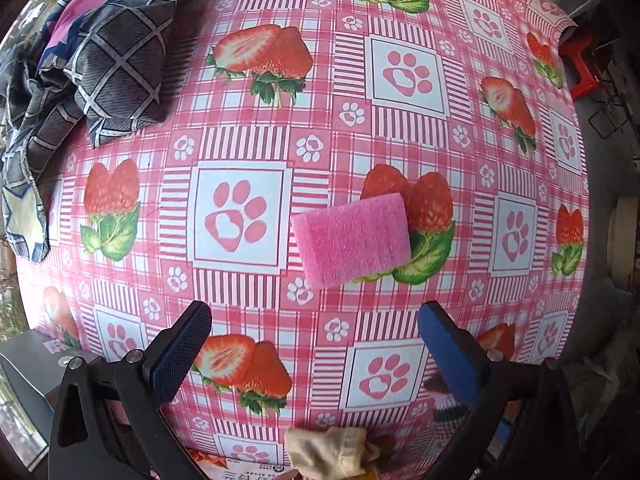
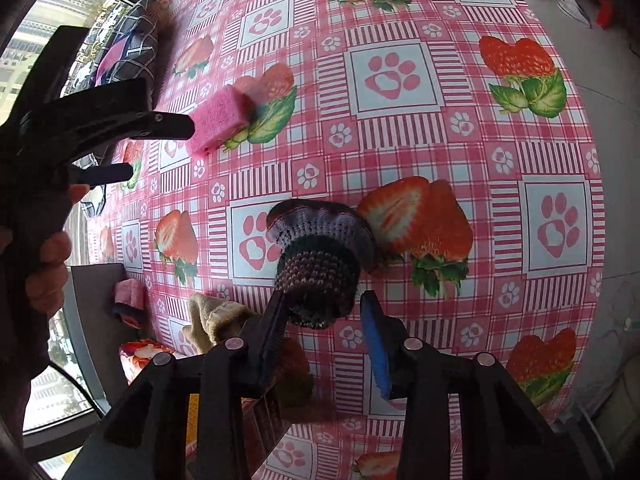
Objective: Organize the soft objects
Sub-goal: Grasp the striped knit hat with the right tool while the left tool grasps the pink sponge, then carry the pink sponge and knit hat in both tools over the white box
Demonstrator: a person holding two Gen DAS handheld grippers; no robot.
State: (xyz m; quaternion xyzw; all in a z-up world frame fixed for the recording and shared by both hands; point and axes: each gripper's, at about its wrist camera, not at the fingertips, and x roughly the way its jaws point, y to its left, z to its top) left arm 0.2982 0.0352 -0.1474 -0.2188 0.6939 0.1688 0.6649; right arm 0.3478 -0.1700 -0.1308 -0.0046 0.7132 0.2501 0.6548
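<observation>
A pink sponge (image 1: 352,238) lies flat on the strawberry tablecloth (image 1: 240,120). My left gripper (image 1: 314,308) hangs straight above the cloth just short of it, open wide, nothing between its fingers. In the right wrist view the sponge (image 2: 218,122) sits at the tip of the left gripper (image 2: 162,148), which a hand holds. A dark knitted cup-shaped piece (image 2: 320,260) lies between the fingers of my right gripper (image 2: 324,300). The black finger touches its side; a sliver of cloth shows before the blue pad (image 2: 374,332).
A crumpled blue-grey checked fabric (image 1: 112,60) lies at the table's far left. A beige cloth (image 2: 216,316) and a rolled pink towel (image 2: 130,300) sit near the left edge by a grey board (image 2: 92,300). A red stool (image 1: 580,68) stands beyond the table.
</observation>
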